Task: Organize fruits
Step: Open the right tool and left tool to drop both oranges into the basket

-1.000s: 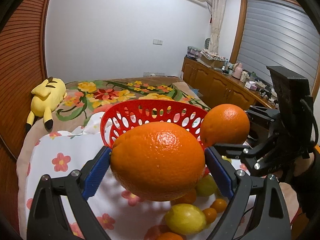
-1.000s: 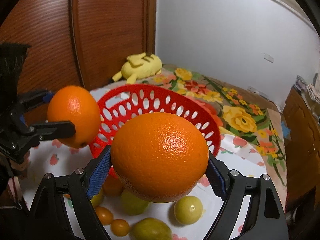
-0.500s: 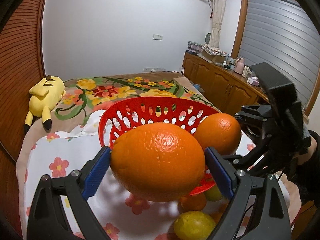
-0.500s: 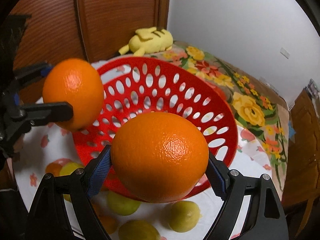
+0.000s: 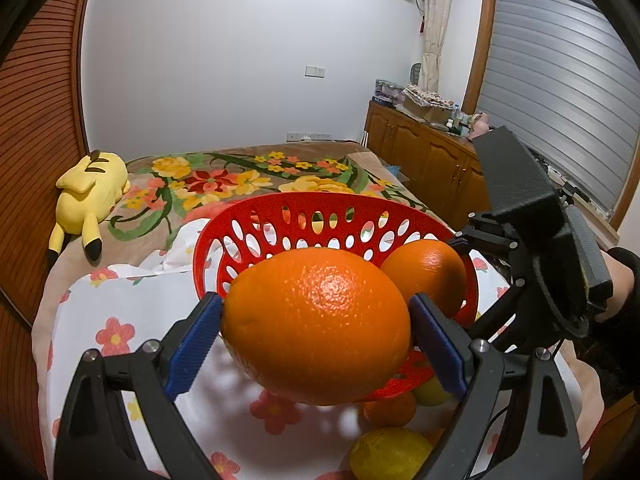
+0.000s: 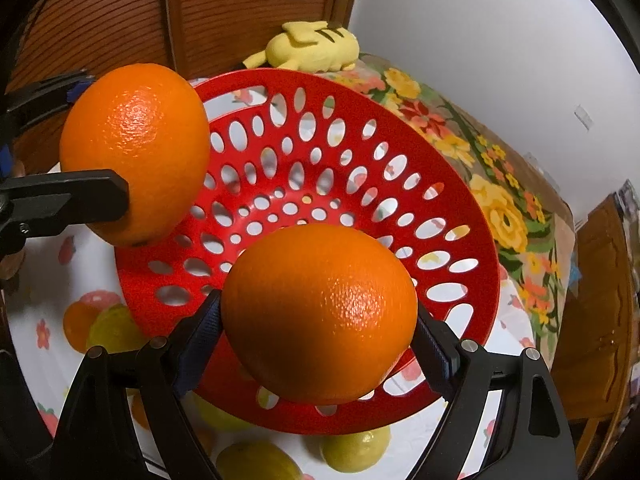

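While both oranges hung short of the red basket (image 6: 472, 208) a second ago, they now sit over it: the view from the right gripper (image 6: 316, 344) has tipped down until the basket's perforated floor fills the picture, and from the left gripper (image 5: 316, 332) the basket has come closer and lower

Each pair of jaws is clamped on a fruit, blue pads pressed against both sides. The left orange (image 5: 316, 320) hangs above the basket's near rim on the side toward the wooden wardrobe (image 6: 120, 20); in the right wrist view that same fruit (image 6: 134, 152) overlaps the rim, seemingly part over the bowl and part outside it. The right orange (image 6: 320, 312) is held above the basket's near wall, and the left wrist view shows it (image 5: 426, 276) already down inside the rim line

Nothing lies in the basket yet. Several lemons (image 6: 356, 450) and small oranges (image 6: 78, 326) wait on the flowered cloth (image 5: 120, 320) just outside the basket's near edge, a few partly under its rim. A yellow plush toy (image 5: 88, 196) lies well beyond the basket's far side

Judging from this, the carry is nearly over and the release comes next. The right orange looks ready to drop; the left one probably wants moving further toward the basket's middle first, or it could glance off the rim and roll onto the cloth
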